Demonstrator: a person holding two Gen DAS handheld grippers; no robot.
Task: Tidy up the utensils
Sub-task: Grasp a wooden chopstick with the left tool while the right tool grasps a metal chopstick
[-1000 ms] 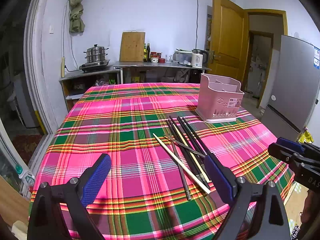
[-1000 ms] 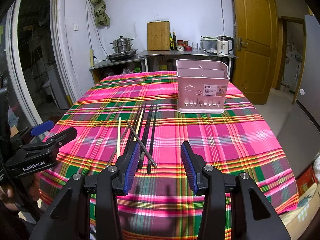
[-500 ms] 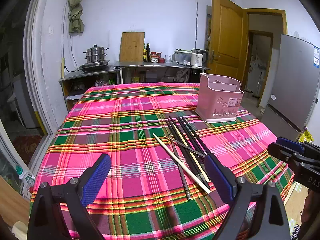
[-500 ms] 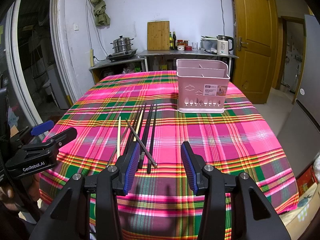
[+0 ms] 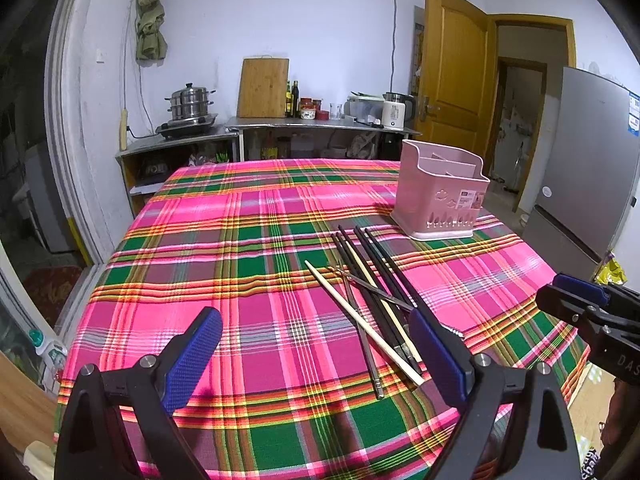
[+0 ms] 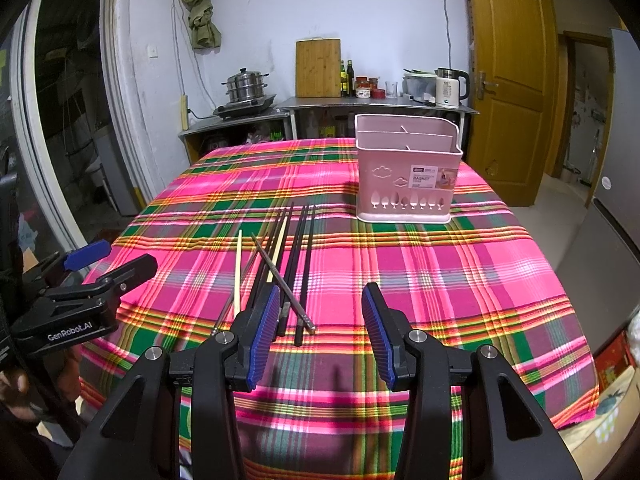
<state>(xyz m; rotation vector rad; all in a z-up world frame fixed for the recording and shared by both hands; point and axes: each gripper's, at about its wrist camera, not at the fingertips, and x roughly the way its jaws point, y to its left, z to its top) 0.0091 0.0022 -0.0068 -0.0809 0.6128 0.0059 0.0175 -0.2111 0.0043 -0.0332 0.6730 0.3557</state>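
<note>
Several chopsticks (image 5: 372, 296) (image 6: 286, 258), black, metal and pale wood, lie in a loose bundle on the plaid tablecloth. A pink utensil basket (image 5: 440, 196) (image 6: 406, 172) with divided compartments stands upright beyond them. My left gripper (image 5: 316, 356) is open near the table's front edge, its right finger beside the near ends of the chopsticks. My right gripper (image 6: 320, 330) is open above the cloth, with its left finger over the chopsticks' near ends. Nothing is held between either pair of fingers. In each wrist view the other gripper shows at the frame's side (image 5: 584, 308) (image 6: 92, 280).
The table (image 5: 240, 240) wears a pink, green and yellow plaid cloth. Behind it stand a steel counter (image 6: 376, 104) with a kettle, bottles and cutting board, and a steamer pot (image 6: 246, 88). A wooden door (image 6: 508, 80) and a grey fridge (image 5: 588, 160) are at the right.
</note>
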